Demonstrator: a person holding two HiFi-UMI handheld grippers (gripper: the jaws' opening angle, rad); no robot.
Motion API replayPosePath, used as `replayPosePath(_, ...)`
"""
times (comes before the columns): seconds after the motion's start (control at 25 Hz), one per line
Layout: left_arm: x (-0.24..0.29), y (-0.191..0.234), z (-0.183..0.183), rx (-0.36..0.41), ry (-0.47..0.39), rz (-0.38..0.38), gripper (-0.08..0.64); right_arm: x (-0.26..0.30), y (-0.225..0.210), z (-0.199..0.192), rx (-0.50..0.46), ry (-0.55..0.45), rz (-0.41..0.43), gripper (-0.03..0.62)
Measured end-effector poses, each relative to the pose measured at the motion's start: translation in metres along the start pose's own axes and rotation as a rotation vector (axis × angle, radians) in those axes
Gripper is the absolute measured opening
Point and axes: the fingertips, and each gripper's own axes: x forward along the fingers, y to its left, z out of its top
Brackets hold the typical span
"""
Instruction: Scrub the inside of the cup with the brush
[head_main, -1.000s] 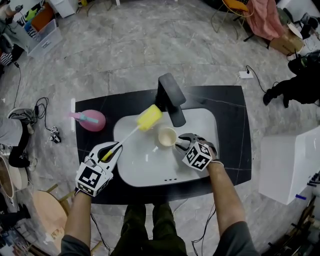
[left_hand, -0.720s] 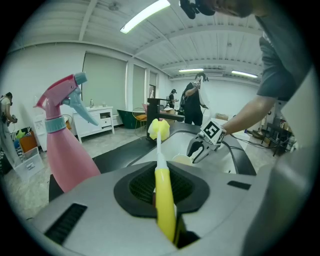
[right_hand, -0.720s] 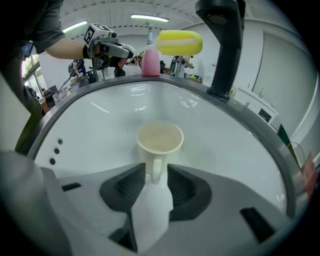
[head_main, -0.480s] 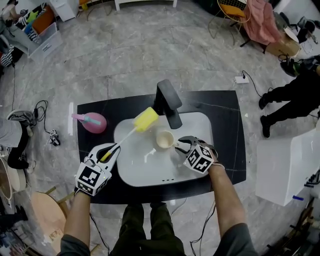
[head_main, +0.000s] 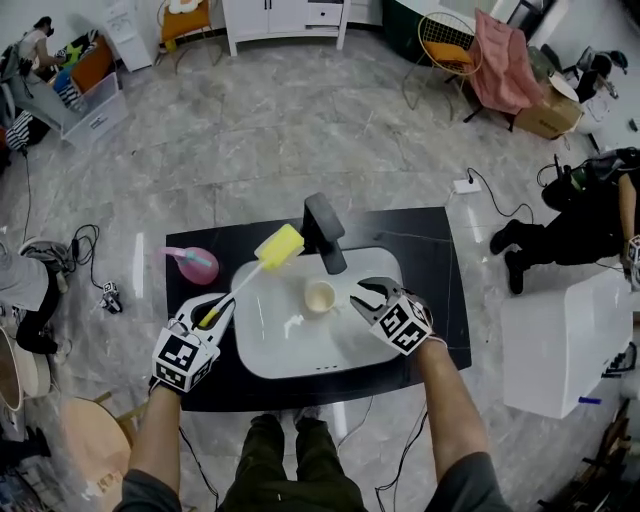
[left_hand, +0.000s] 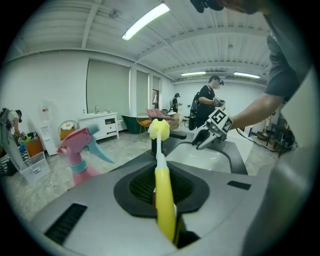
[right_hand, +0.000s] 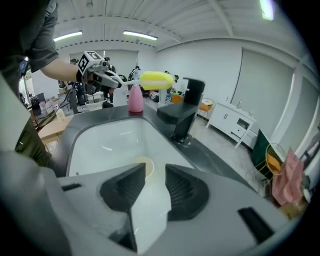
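Note:
A cream cup (head_main: 319, 296) stands upright in the white sink (head_main: 290, 345), just below the black faucet (head_main: 325, 232). My right gripper (head_main: 360, 292) is open just right of the cup, apart from it. In the right gripper view the cup (right_hand: 143, 166) shows beyond the open gripper (right_hand: 155, 187), with nothing between the jaws. My left gripper (head_main: 215, 308) is shut on the yellow handle of the brush. Its yellow sponge head (head_main: 279, 247) hovers over the sink's far left corner, up and left of the cup. The left gripper view looks along the brush (left_hand: 159, 129) held in that gripper (left_hand: 167, 220).
A pink spray bottle (head_main: 190, 265) lies on the black counter (head_main: 440, 300) left of the sink. A white box (head_main: 560, 340) stands to the right of the counter, and a person in black (head_main: 590, 210) is beyond it. A round wooden stool (head_main: 95, 430) is at lower left.
The head camera has pulled back. My right gripper, which was at the cup's rim, now sits slightly apart from it. The brush has stayed over the sink's left side.

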Motion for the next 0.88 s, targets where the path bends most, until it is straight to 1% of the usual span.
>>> replayPosePath(0.28,-0.024,0.002,0.041,0.018,-0.031,0.02,0.032,-0.06,-0.031,0.051,0.017,-0.091,-0.119,0.121)
replayPosePath(0.44,-0.038,0.003,0.069,0.026,-0.06,0.031,0.032,-0.094,-0.038,0.078,0.07,-0.156,-0.164,0.12)
replayPosePath(0.6,-0.054,0.002,0.1,0.035,-0.097,0.039,0.032,-0.131,-0.044,0.11,0.102,-0.224,-0.218,0.12)
replayPosePath(0.88,-0.079,0.002,0.141,0.037,-0.157,0.073,0.032,-0.201,-0.053,0.159,0.168,-0.373,-0.372,0.12)
